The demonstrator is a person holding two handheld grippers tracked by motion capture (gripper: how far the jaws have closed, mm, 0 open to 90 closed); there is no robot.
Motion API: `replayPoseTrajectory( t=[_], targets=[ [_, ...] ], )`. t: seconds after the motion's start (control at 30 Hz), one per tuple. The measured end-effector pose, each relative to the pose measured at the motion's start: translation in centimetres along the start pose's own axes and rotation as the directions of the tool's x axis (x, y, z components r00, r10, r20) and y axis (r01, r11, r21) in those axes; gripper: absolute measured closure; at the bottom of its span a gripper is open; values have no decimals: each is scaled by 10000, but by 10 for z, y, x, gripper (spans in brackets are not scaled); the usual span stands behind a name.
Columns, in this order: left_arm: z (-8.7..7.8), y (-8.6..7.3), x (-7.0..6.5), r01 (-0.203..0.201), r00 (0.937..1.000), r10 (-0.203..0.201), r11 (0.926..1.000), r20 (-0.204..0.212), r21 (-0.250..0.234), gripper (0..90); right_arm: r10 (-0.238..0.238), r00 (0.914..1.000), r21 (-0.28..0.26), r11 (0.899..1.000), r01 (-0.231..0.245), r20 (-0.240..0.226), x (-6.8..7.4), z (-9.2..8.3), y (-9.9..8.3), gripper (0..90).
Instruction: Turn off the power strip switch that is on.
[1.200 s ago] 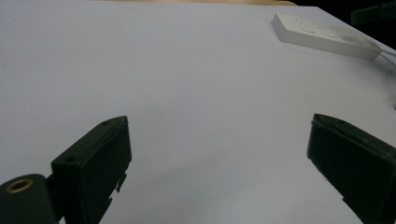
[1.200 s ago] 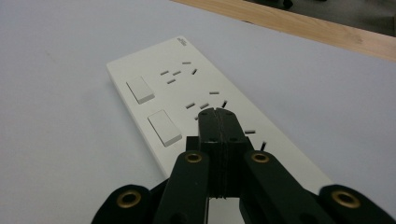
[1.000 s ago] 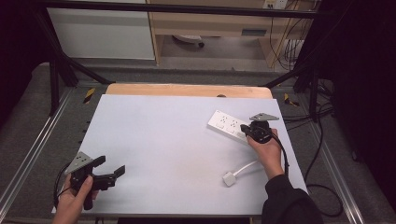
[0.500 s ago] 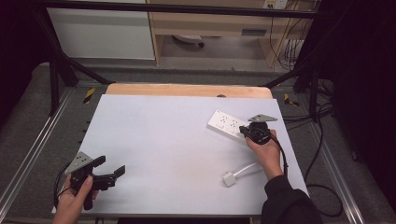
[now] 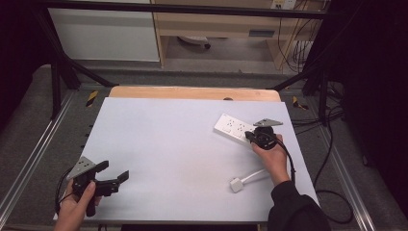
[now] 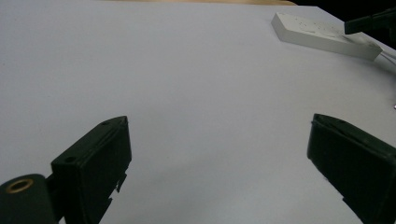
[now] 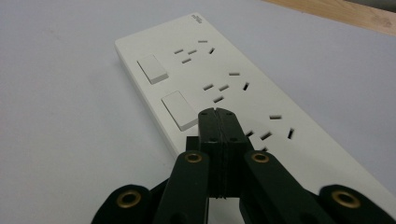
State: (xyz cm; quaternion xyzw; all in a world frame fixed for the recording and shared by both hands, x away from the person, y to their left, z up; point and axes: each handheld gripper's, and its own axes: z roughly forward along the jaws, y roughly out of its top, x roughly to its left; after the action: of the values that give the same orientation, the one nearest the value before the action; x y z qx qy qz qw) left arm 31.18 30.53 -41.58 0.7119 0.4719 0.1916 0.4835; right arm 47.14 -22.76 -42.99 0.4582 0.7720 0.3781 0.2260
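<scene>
A white power strip point(image 5: 232, 127) point(image 7: 219, 79) point(image 6: 322, 35) with rocker switches and several socket groups lies at the right of the white table top point(image 5: 183, 144). My right gripper point(image 5: 251, 136) point(image 7: 216, 114) is shut with nothing between its jaws; its closed tip hovers just over the strip beside the second switch point(image 7: 179, 108). Whether it touches the strip I cannot tell. The strip's white plug point(image 5: 235, 185) and cord lie near the front edge, by the right forearm. My left gripper point(image 5: 114, 174) point(image 6: 219, 158) is open and empty, low over the table's front left corner.
A wooden strip point(image 5: 192, 93) runs along the table's far edge. Metal rails flank the table on both sides, and black cables point(image 5: 332, 192) trail on the floor at the right. Shelving stands behind the table.
My right gripper has crept slightly toward the front right along the power strip. The left gripper has stayed where it was.
</scene>
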Motion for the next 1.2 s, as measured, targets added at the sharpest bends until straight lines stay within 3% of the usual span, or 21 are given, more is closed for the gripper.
replayPoseTrajectory(
  t=[1.2],
  targets=[
    [0, 0, 0, -20, 10000, 20, 10000, -3, -7, 63, -63, 10000, 95, 9999, 64, -36, 2, 4, -2, 900]
  ],
)
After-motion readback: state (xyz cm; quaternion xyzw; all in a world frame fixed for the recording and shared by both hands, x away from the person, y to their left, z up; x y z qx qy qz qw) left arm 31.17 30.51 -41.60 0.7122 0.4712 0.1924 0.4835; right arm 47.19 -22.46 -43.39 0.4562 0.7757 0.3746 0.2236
